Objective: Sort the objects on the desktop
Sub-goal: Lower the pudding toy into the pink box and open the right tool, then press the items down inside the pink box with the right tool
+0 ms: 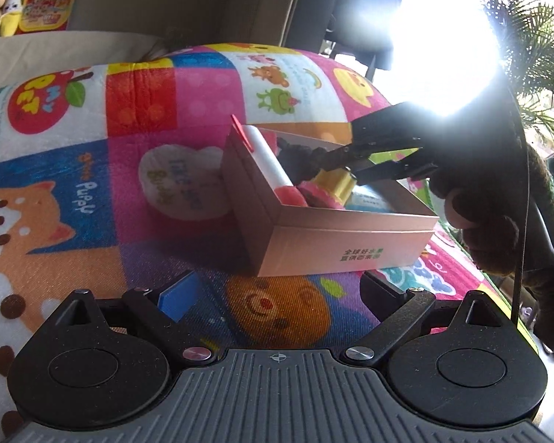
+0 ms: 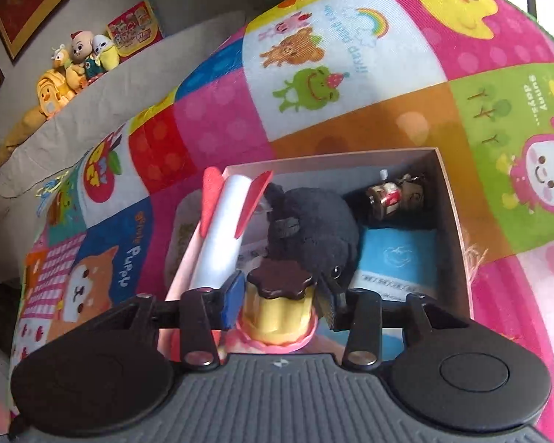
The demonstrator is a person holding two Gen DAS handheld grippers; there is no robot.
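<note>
A: Patchwork cartoon play mat (image 2: 218, 118), pink, blue and orange, is lying under everything. What is sitting on it?

B: An open rectangular white cardboard box (image 1: 314, 243) is resting near the middle of it, at twelve o'clock from the left gripper (image 1: 277, 295), whose jaws are standing wide with nothing between them.

A: And what is lying inside the box?

B: Along the nine o'clock wall, in the right wrist view, a white cylinder with red fins (image 2: 221, 229) is leaning. Beside it a black plush toy (image 2: 314, 229) is filling the centre, a light blue card (image 2: 399, 258) is lying at three o'clock, and a small red and white object (image 2: 384, 197) is sitting at one o'clock, too small to identify.

A: What is the right gripper (image 2: 280, 299) doing?

B: It is clamping a yellow pudding-shaped toy with a brown top and pink base (image 2: 279, 306) at the box's six o'clock end; whether the toy is touching the box floor is unclear.
</note>
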